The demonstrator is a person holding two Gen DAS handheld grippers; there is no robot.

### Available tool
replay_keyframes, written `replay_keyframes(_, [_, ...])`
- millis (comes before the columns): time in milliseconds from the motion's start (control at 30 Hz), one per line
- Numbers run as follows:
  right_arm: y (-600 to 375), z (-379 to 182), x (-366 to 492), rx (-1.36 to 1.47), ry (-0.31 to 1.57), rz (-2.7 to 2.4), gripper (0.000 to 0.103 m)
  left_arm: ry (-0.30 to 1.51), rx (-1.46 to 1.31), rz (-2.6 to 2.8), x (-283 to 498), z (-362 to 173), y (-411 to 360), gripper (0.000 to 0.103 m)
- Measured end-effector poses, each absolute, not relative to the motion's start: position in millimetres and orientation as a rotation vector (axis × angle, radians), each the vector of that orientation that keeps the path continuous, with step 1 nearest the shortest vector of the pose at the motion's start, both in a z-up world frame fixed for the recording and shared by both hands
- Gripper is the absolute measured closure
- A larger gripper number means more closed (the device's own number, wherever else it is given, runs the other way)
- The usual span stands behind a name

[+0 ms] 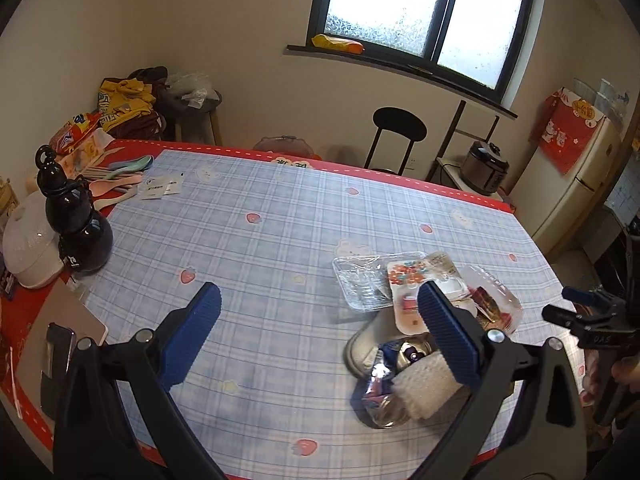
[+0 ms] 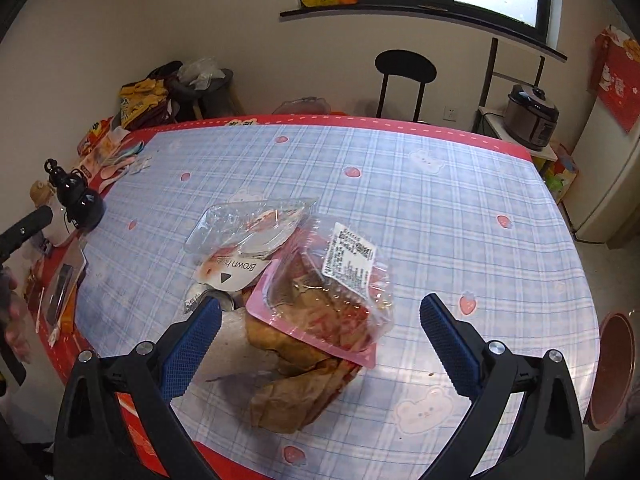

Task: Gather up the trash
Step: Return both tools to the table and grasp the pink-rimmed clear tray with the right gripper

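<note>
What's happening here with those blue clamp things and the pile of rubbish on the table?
A person holds two hand-held grippers over a plaid tablecloth table to collect trash. The right gripper hovers with its jaws open around a pink-backed clear plastic food pack on top of a crumpled brown paper bag. The left gripper, jaws also open, holds nothing. A clear plastic tray lies in the pile.

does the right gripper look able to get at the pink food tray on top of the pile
Probably yes. The right gripper is open, and the pink food tray lies uppermost on the trash pile between its fingers, tilted on a brown paper bag, with nothing covering it.
</note>
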State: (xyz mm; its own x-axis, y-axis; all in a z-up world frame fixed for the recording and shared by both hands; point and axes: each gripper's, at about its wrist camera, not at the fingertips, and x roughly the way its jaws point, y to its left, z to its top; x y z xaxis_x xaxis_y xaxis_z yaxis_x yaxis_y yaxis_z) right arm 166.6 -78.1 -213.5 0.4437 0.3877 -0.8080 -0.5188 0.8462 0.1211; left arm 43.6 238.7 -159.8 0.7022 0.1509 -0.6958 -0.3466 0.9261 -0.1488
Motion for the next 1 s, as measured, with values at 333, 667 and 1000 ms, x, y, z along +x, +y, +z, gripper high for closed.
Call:
replay_keyframes(333, [-41.0,-224.8,173.3,-0.234,0.978,0.536,0.005,0.756,-0.34,0.278,24.7,-171.4,264.6,0.006])
replay_keyframes(667, [-27.4,-235.4,176.8,-0.307,0.977,0.526,0.005,0.723,-0.372,0.236,34.8,-172.9,268.6,0.006])
replay_keyframes(1000, [-8.9,-271.0,186.6,-0.479,1.028,0.558,0.005,0.742,-0.399,0.234,42.7,-184.9,259.4,0.006])
